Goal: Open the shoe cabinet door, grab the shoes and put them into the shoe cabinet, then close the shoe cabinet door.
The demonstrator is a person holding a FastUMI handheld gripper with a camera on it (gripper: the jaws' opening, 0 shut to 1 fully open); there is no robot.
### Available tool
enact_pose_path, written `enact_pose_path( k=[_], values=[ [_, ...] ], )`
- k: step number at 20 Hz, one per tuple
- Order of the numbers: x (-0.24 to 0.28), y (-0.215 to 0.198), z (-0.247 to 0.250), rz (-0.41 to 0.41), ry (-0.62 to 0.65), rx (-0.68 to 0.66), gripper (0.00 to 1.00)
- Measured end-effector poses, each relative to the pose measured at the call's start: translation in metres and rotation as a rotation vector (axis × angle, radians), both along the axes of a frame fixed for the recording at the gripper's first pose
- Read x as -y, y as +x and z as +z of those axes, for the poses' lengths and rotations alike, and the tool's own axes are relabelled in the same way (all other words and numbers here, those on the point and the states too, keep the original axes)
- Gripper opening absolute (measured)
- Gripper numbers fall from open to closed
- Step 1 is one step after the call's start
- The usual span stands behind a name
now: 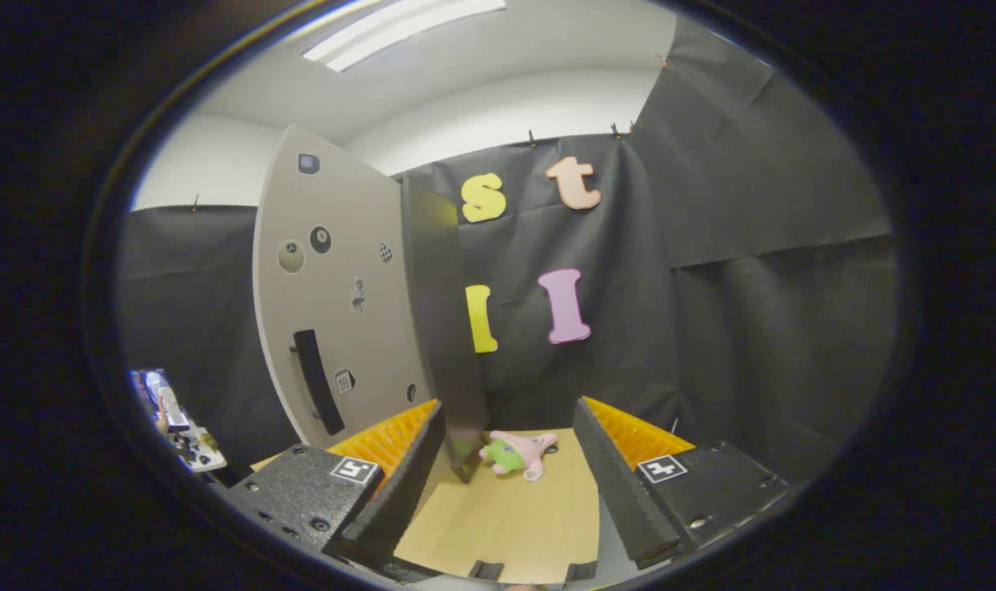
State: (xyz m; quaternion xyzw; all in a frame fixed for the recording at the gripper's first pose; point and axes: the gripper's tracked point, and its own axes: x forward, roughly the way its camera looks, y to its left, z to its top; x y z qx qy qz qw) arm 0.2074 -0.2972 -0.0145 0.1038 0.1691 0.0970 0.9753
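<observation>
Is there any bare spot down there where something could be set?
Yes: the wooden board lies bare between the open gripper fingers, up to the pink and green plush shoe. It is crowded farther ahead, where the shoe lies close beside the foot of the grey cabinet door.

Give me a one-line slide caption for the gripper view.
Open gripper over the wooden board, facing the closed shoe cabinet door, pink-and-green plush shoe just beyond its fingers.
</observation>
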Motion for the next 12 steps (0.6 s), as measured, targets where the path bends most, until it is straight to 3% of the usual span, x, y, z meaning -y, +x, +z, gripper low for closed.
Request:
enact_pose_path(
  k=[7, 12],
  values=[
    [-0.089, 0.036, -0.007, 0.122, -0.06, -0.009, 1.0],
    [-0.138, 0.058, -0.017, 0.159, -0.132, -0.018, 1.0]
  ],
)
